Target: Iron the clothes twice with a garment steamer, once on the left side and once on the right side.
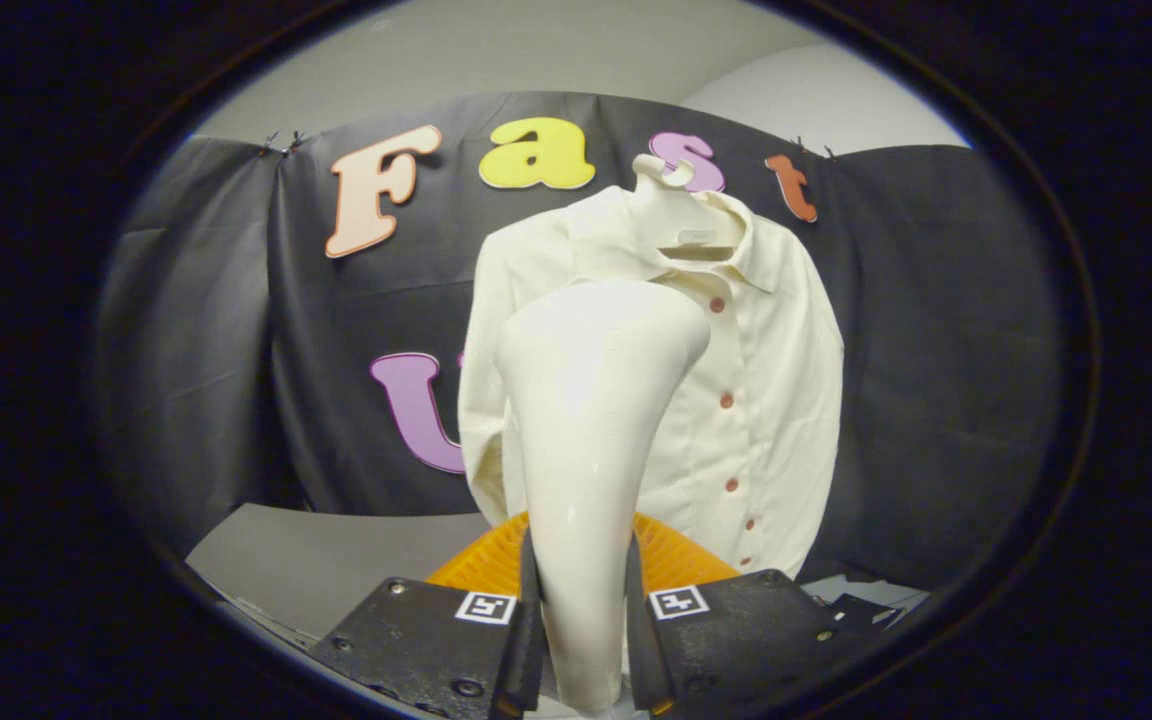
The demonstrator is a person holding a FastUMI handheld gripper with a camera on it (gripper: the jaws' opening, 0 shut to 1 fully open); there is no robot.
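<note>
A cream garment steamer [591, 430] stands upright between my fingers, its narrow handle pinched from both sides and its wide head rising in front of the shirt's left half. My gripper [581, 640] is shut on that handle. Beyond it a cream button-up shirt [766, 380] with reddish buttons hangs on a white hanger [671, 200] against the black cloth wall. The steamer head hides part of the shirt's left side and sleeve; whether it touches the fabric I cannot tell.
An orange ribbed object [671, 560] sits just behind the fingers, under the shirt's hem. A grey tabletop [336, 555] stretches to the left. The black cloth wall [936, 350] closes the back and both sides.
</note>
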